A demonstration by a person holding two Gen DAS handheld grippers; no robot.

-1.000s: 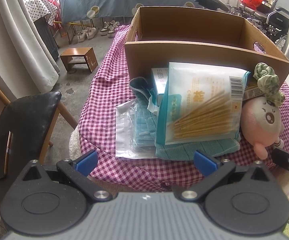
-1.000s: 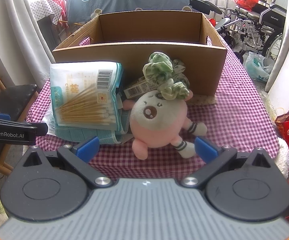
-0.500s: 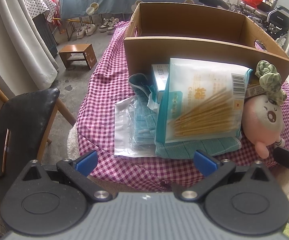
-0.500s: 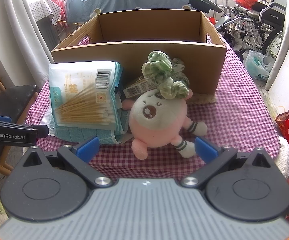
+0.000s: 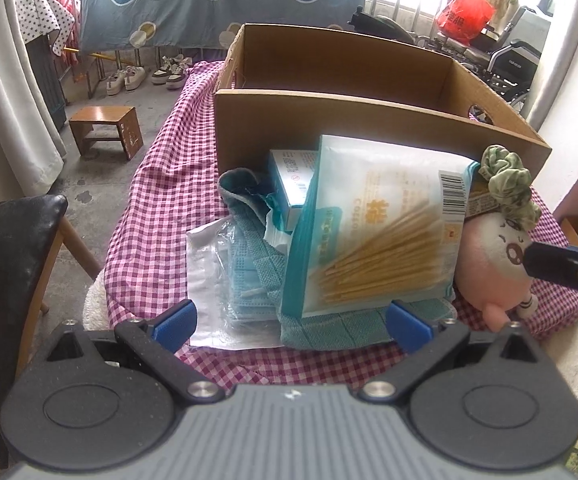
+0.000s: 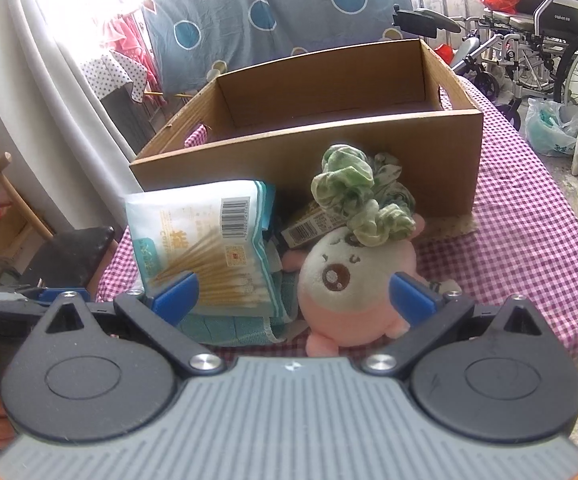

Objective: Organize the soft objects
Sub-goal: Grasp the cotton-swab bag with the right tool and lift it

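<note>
A pink-and-white plush toy [image 6: 349,288] lies on the checked tablecloth in front of a cardboard box [image 6: 329,152], with a green scrunchie [image 6: 353,192] on its head. My right gripper [image 6: 293,293] is open just before the plush, whose body shows in the right half of the gap. Left of the plush, a cotton swab bag [image 5: 377,232] leans over a teal towel [image 5: 369,324], a bag of blue masks [image 5: 225,280] and a small box [image 5: 293,176]. My left gripper [image 5: 292,320] stands wide, its jaws closing, at the near edge of this pile, pressing on nothing.
The cardboard box [image 5: 329,120] is open-topped, and what shows of its inside is bare. A black chair [image 5: 5,260] stands at the table's left edge and a wooden stool [image 5: 105,128] on the floor behind. A wheelchair [image 6: 537,40] and bags sit at the back right.
Both grippers have tipped and drawn closer to the pile. The right gripper has rolled and now sits close before the plush. The left fingertips stand slightly nearer each other.
</note>
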